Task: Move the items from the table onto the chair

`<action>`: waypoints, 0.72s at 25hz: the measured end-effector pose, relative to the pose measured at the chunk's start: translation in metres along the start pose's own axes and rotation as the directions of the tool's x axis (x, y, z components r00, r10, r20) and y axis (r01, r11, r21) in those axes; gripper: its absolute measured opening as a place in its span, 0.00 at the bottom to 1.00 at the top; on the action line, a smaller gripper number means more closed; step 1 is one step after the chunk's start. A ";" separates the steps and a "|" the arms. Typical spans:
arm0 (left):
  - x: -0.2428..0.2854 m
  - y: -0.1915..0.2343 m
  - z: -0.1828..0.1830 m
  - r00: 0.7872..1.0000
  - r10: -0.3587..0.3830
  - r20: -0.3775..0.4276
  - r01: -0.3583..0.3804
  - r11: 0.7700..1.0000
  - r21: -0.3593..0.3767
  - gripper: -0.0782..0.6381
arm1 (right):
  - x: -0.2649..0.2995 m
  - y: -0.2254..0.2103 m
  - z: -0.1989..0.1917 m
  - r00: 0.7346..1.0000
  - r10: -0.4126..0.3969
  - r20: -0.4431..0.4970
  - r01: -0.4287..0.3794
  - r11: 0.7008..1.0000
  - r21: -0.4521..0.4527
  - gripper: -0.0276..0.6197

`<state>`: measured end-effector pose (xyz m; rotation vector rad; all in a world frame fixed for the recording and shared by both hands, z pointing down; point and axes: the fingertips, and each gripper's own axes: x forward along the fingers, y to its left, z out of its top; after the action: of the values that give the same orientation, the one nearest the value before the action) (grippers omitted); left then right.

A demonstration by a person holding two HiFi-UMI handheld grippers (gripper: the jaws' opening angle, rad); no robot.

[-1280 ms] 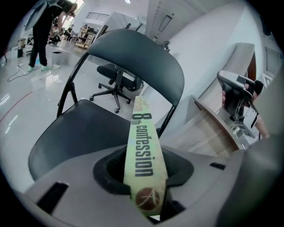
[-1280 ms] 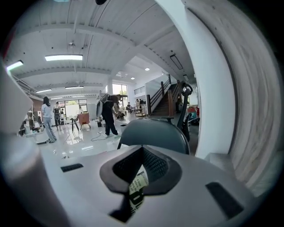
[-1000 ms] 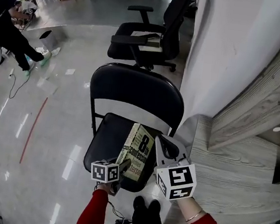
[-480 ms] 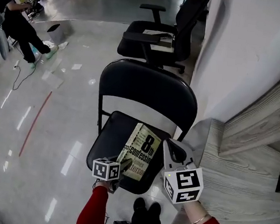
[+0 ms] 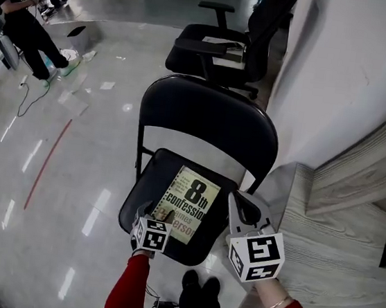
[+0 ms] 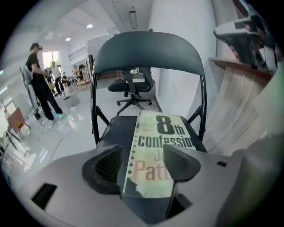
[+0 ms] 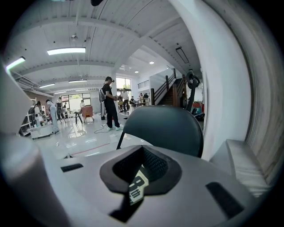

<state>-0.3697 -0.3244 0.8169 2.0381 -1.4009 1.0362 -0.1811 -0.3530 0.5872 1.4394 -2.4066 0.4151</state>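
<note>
The book (image 5: 188, 204) lies flat on the seat of the black folding chair (image 5: 207, 127), cover up, its near end between the jaws of the left gripper (image 5: 158, 214). Those jaws have just been opening and stand apart, no longer pinching it. The right gripper (image 5: 237, 203) hovers at the seat's right edge, beside the grey wooden counter (image 5: 336, 237), jaws together and holding nothing.
</note>
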 end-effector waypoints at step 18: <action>-0.143 0.002 0.141 0.958 0.081 0.275 -0.066 0.996 -0.064 0.12 | -0.036 0.006 0.065 0.996 -0.013 0.084 0.008 0.998 0.063 0.05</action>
<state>-0.3539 -0.3438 0.6174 2.1701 -1.6357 0.7522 -0.1770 -0.3474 0.5127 1.5241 -2.4717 0.4386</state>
